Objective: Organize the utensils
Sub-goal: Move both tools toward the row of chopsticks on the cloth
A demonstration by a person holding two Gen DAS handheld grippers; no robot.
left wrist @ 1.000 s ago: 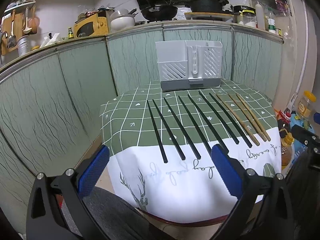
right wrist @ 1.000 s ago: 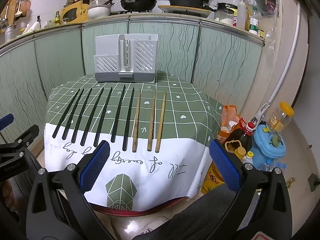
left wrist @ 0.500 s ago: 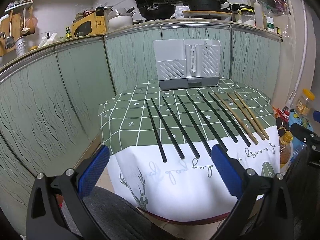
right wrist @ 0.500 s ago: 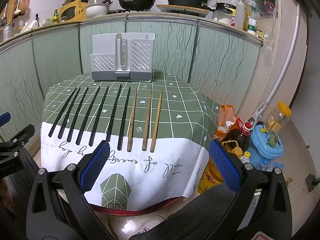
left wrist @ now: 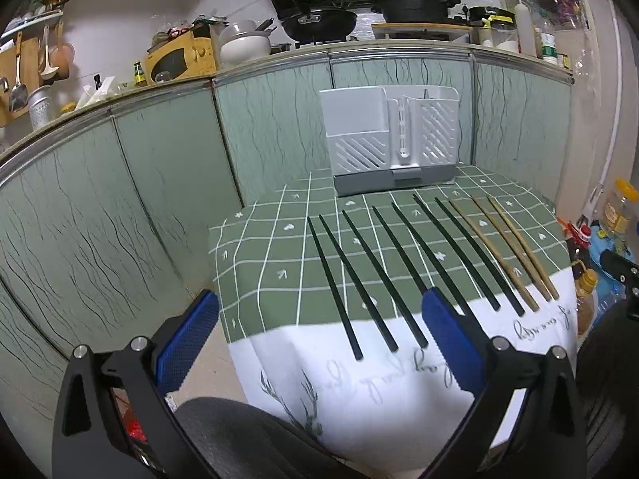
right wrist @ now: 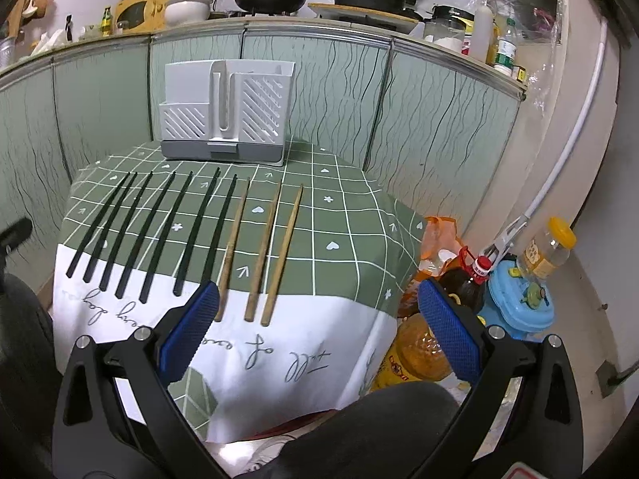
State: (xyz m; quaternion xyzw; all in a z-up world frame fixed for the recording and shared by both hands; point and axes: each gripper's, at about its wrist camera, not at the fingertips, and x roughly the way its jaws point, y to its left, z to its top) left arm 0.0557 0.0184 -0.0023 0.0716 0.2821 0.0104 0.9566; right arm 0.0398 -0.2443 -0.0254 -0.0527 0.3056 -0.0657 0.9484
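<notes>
Several black chopsticks (left wrist: 383, 275) (right wrist: 159, 227) and three wooden chopsticks (left wrist: 515, 251) (right wrist: 263, 247) lie side by side on the green checked tablecloth (left wrist: 263, 263) (right wrist: 343, 239). A white and grey utensil holder (left wrist: 393, 143) (right wrist: 225, 111) stands upright at the table's far edge. My left gripper (left wrist: 319, 339) is open and empty, held before the table's near edge. My right gripper (right wrist: 319, 331) is open and empty, near the wooden chopsticks' near ends.
Green cabinet panels (left wrist: 120, 199) wrap behind the table, with pans and kitchen clutter on the counter above. Oil bottles (right wrist: 459, 283), a blue container (right wrist: 515, 303) and a jar (right wrist: 547, 247) stand on the floor right of the table.
Both grippers have moved forward toward the table; the chopsticks and holder look closer. The right view has shifted left. Nothing on the table has moved.
</notes>
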